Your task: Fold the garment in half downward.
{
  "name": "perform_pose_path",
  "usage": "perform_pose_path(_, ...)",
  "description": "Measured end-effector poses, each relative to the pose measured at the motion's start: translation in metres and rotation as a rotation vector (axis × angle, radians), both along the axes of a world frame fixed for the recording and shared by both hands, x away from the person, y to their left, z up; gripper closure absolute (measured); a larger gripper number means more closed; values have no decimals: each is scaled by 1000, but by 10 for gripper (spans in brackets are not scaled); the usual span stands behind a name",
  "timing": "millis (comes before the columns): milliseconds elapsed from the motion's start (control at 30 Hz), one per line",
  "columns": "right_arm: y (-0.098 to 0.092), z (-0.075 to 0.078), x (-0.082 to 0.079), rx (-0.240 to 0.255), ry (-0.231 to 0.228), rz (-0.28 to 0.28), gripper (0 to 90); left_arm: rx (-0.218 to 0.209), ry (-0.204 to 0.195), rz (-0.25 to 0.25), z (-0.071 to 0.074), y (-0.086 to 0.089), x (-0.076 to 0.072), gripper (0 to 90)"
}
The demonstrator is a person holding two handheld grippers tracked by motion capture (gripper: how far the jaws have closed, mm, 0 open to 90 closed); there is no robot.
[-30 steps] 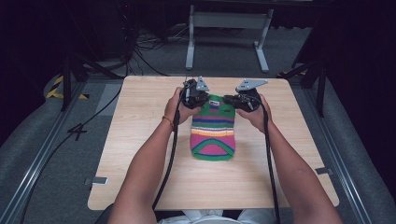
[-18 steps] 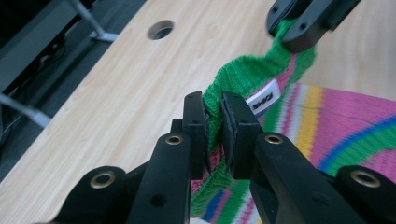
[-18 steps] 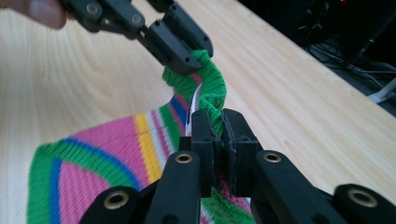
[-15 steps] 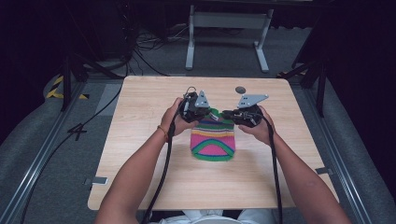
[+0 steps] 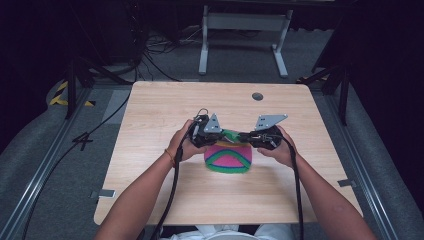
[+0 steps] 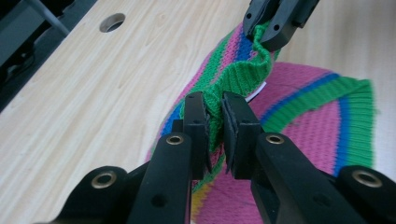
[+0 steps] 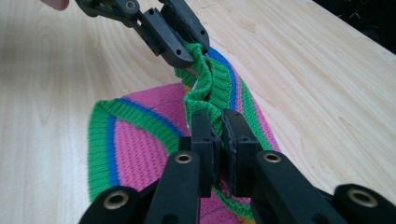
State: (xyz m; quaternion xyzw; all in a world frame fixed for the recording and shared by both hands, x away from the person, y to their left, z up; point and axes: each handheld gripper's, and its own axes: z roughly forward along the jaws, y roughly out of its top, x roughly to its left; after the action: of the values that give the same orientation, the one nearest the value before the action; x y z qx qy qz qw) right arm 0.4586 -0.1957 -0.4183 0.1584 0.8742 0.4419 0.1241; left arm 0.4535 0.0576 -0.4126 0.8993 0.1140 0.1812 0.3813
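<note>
A striped knit hat (image 5: 228, 159) is lain near the middle of the wooden table (image 5: 150, 120). Its green ribbed edge (image 6: 238, 77) is pinched by the left gripper (image 6: 214, 122) and the right gripper (image 7: 216, 128), both jaws nearly closed on it.

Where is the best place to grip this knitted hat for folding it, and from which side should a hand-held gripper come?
Grip the green ribbed hem of the knitted hat. It is a thick raised band, standing clear of the table, so jaws fit around it. Come from the two ends, as the left hand-held gripper and the right hand-held gripper do now.
</note>
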Motion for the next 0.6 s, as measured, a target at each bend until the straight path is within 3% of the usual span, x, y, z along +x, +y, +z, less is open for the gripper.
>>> perform_pose_path(200,-1,-4,-9,-21,9,17,842,34,20,-36,-9,5,-11,814)
perform_pose_path(400,0,-14,-19,-42,34,44,841,29,46,-49,-16,10,-19,817)
perform_pose_path(600,0,-16,-28,-56,38,58,839,76,43,-76,-20,7,-28,817)
